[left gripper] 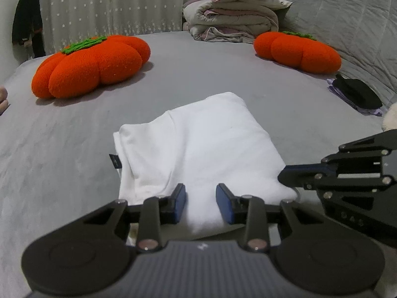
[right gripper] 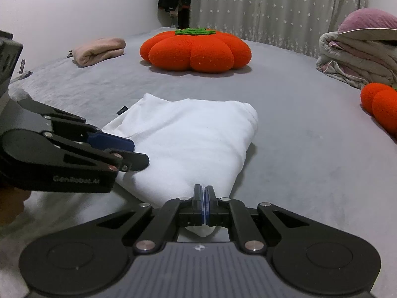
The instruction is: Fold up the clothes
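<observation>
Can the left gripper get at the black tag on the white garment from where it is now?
Probably yes. The left gripper is open over the white garment's near edge, and the black tag sticks out at its left edge with only bare bed around it.

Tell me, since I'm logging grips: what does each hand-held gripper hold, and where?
The right hand-held gripper pinches the folded white cotton garment at its near edge; the left hand-held gripper is open, holding nothing.
</observation>
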### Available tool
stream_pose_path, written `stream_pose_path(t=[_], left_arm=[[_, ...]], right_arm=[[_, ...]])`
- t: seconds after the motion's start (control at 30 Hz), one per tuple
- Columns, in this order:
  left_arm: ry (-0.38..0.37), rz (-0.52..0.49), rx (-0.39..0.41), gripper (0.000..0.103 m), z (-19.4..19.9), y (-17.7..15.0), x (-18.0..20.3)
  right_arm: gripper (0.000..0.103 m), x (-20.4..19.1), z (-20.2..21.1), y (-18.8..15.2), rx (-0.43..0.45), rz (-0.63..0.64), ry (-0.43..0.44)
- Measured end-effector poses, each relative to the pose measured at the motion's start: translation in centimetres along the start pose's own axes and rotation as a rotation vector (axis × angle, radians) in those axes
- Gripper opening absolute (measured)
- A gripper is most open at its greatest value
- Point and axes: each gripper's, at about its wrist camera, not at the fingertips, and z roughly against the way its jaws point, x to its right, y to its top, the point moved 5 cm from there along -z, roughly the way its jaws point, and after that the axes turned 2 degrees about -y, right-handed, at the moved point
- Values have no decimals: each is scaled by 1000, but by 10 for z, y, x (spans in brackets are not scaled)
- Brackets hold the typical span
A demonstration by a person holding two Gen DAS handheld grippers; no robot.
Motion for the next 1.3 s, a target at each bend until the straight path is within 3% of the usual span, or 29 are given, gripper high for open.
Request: stream_pose_path(t=[0.3,0.5,0.73,1.0,1.3], left_arm=[[13,-14,10,31,-1,-2,3],[13,-23,13,30,-2,-2,3],[9,-34,12,29,-2,-1,4],[6,-44,13,29,-2,-1,5],[4,-49,11,29,-3,-1,3]], right_arm=[[7,12,-20,17,80,-154,35],[0,25,-38,33,100,-194,14],[0,38,-57,48,76,-225,21],[0,49,-90,55,3,-220,-30],[0,63,-96,58,45,-280,-27]])
